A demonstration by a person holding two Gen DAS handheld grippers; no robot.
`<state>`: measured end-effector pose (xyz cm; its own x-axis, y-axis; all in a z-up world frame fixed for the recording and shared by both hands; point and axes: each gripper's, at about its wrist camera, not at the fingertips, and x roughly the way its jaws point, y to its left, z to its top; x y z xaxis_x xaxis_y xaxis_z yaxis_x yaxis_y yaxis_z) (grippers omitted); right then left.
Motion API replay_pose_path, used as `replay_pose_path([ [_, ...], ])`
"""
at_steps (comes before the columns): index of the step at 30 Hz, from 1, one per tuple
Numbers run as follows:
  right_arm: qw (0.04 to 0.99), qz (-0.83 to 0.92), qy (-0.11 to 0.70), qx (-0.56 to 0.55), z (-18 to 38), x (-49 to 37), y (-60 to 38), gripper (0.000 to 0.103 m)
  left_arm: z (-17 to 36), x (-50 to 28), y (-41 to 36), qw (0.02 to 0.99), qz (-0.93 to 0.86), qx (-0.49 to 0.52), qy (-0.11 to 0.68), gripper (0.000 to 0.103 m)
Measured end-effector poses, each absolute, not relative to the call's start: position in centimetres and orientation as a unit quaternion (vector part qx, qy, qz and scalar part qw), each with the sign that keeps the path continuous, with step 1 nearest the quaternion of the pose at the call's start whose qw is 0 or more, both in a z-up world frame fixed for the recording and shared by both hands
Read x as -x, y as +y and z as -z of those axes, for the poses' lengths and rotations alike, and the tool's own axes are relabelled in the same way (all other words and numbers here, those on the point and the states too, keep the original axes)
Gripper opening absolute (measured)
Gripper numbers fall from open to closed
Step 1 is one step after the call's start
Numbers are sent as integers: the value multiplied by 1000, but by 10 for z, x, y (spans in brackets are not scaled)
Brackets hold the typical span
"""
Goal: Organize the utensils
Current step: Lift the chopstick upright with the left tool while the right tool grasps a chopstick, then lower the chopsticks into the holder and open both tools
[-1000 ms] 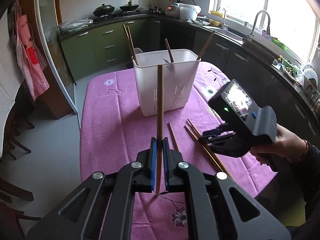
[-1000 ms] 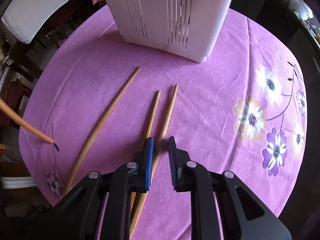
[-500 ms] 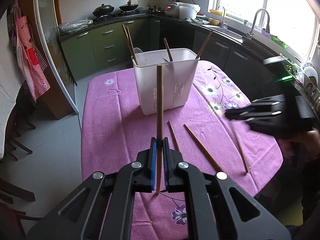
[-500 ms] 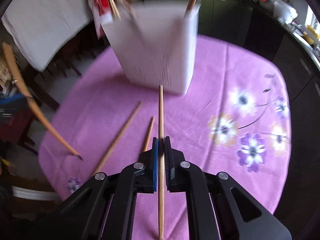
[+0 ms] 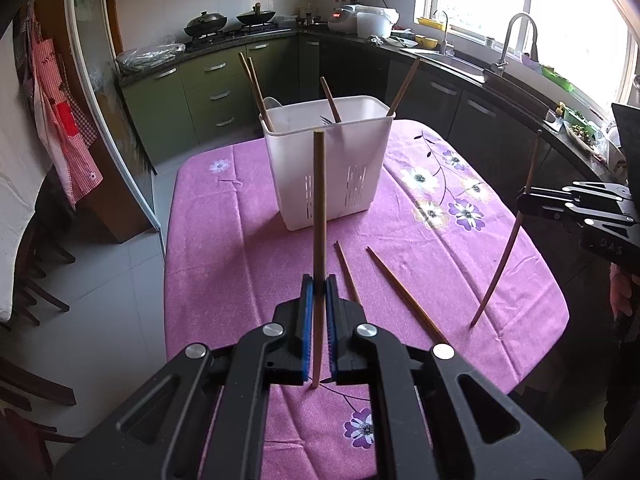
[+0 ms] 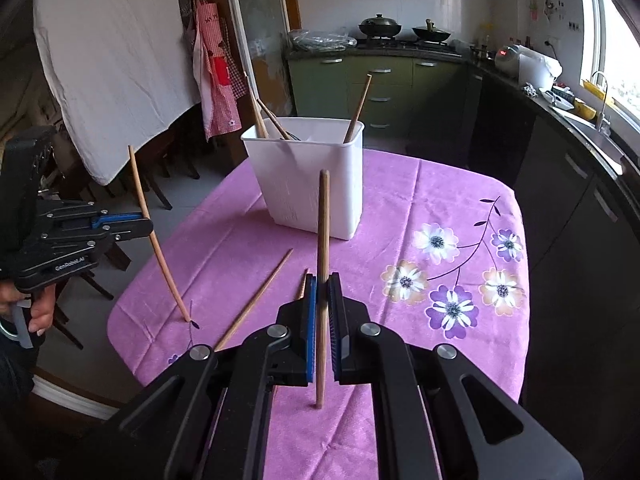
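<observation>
Here, chopstick (image 5: 319,216) upright, fingers (image 5: 307,312) clamped

A round table under a purple flowered cloth (image 5: 248,240) carries a white slotted plastic utensil bin (image 5: 328,168) near its far middle. Four brown wooden chopsticks (image 5: 252,84) stand inside the bin, leaning on its corners. Two more wooden chopsticks (image 5: 404,292) lie flat on the cloth, before the bin, side by side but apart. Behind the table runs a counter with green cabinets (image 5: 208,88); two dark woks (image 5: 206,24) sit on it.
</observation>
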<state>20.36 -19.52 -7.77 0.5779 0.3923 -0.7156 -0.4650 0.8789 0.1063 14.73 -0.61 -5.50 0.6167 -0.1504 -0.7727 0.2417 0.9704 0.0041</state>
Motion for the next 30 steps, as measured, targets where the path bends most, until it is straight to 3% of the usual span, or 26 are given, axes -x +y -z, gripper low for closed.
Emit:
replay_pose_path([
  [13,886,-248,390,42,81,-202,-203,7,19,-149,-8,900,121,-52,416,6],
  [30,884,-264,385,27,86,-207,-214,7,-104,-213,-21,934,105,-52,338,6],
])
